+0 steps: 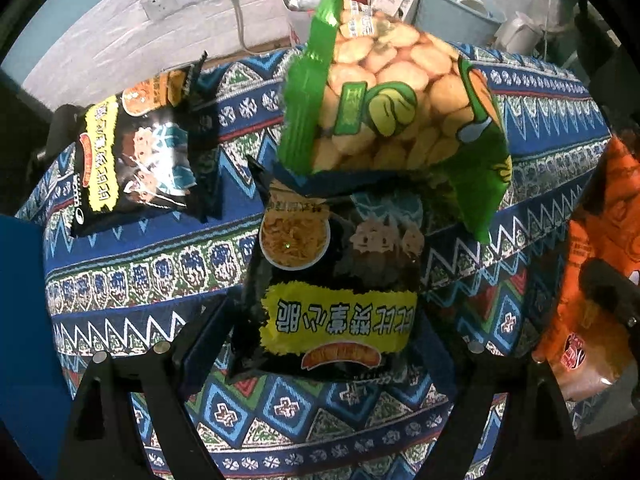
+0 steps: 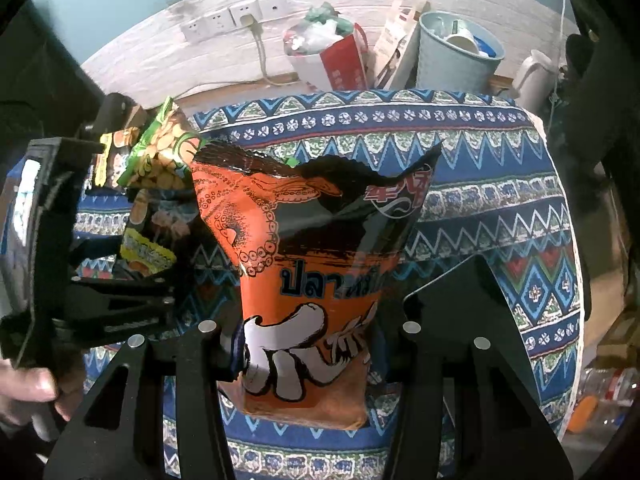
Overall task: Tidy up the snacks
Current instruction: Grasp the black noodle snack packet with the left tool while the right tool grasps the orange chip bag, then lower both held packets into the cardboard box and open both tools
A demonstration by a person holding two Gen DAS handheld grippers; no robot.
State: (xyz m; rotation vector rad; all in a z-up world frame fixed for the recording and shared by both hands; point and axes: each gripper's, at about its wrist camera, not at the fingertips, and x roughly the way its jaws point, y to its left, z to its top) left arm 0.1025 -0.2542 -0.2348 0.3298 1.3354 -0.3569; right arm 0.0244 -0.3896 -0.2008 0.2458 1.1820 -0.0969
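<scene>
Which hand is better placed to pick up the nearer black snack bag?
Left. The left gripper stands open with the black bag between its fingers, pointing down at it. The right gripper is shut on the orange bag, so it is occupied.

Green bag [image 1: 404, 108] leans behind near bag [image 1: 336, 284], on tablecloth [image 1: 132, 272].

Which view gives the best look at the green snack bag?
The left wrist view: the green snack bag fills the upper centre, its clear window showing the pieces inside. The right wrist view shows it small at the left edge, partly behind the orange bag.
</scene>
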